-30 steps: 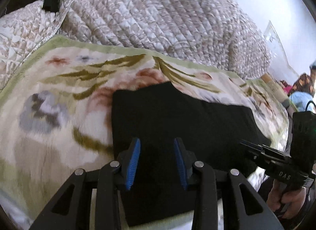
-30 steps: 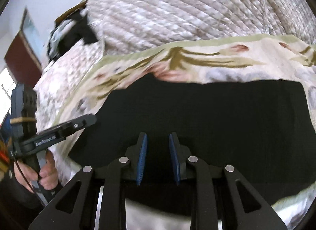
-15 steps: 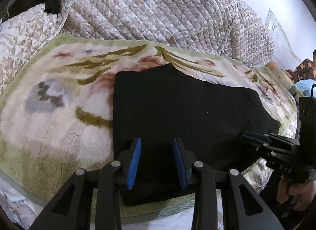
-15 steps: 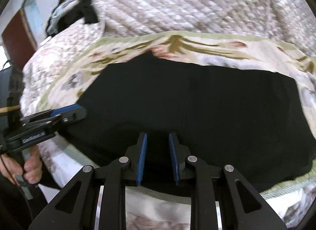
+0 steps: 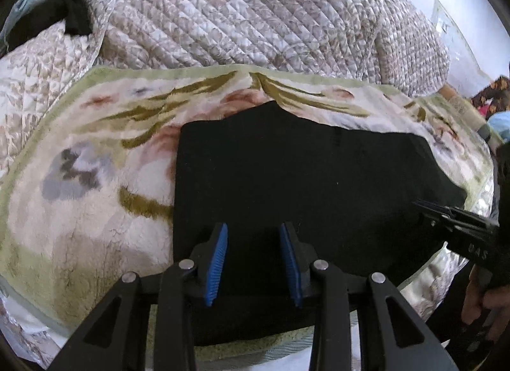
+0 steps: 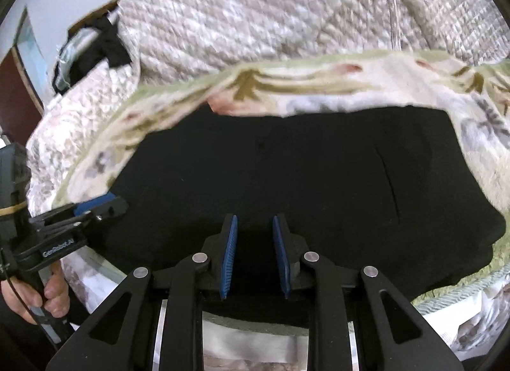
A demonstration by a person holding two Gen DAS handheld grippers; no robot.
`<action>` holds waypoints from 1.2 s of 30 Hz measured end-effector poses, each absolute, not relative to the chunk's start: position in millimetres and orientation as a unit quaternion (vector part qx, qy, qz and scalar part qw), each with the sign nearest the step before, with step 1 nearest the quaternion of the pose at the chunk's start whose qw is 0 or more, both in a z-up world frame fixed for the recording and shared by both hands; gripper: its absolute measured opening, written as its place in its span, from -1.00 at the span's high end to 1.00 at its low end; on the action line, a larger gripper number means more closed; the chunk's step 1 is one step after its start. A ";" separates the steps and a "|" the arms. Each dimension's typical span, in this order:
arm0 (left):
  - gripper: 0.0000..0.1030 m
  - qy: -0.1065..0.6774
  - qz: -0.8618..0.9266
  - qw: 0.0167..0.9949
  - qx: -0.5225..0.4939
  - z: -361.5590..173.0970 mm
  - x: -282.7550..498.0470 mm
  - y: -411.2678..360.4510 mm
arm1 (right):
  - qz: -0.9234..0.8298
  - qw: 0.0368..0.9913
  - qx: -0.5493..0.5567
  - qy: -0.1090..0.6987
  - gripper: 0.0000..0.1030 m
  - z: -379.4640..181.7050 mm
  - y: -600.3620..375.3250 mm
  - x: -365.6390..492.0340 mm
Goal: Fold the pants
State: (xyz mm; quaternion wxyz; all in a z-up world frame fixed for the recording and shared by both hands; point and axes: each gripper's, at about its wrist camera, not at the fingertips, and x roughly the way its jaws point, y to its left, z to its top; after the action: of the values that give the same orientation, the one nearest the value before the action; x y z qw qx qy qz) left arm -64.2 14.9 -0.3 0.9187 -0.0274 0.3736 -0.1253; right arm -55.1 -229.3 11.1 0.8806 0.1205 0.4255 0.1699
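Both your grippers have dipped toward the pants (image 5: pixel 287 179), which lie flat ahead of and under released jaws, nothing pinched. Soft, limp, light cloth; I'd pinch its near edge.

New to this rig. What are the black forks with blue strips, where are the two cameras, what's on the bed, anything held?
No robot: a person holds a handheld two-finger gripper in each hand. Each picture comes from a fisheye camera on one gripper, looking along its blue-padded fingers. The left gripper and right gripper both hover over black pants lying flat on a floral blanket, with a quilt behind. Each view also catches the other gripper at its edge. Both have their jaws apart; neither holds anything.
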 end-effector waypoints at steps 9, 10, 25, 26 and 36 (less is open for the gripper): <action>0.26 0.373 -0.133 0.918 -0.037 -1.4 -64.5 19.2 | 0.087 0.894 0.212 0.385 -0.11 21.8 -288.5 -55.7; 0.26 0.373 -0.133 0.918 -0.038 -1.4 -64.3 19.1 | 0.069 0.896 0.222 0.377 -0.11 24.5 -298.9 -56.4; 0.25 0.373 -0.134 0.917 -0.043 -1.0 -63.9 20.2 | -0.081 0.850 0.364 0.372 -0.16 6.4 -395.7 -75.3; 0.25 0.374 -0.135 0.917 -0.044 -1.0 -63.5 20.6 | -0.090 0.841 0.379 0.377 -0.17 3.0 -401.0 -80.0; 0.25 0.374 -0.136 0.916 -0.046 -0.6 -62.7 21.4 | -0.075 0.788 0.452 0.411 -0.28 -15.8 -398.5 -92.8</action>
State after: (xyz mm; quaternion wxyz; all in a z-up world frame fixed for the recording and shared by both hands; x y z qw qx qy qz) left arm -62.7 21.4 -0.6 0.9162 -0.0463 0.3741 -0.1358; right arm -92.8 -398.5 -15.8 0.7884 0.4517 0.4108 -0.0750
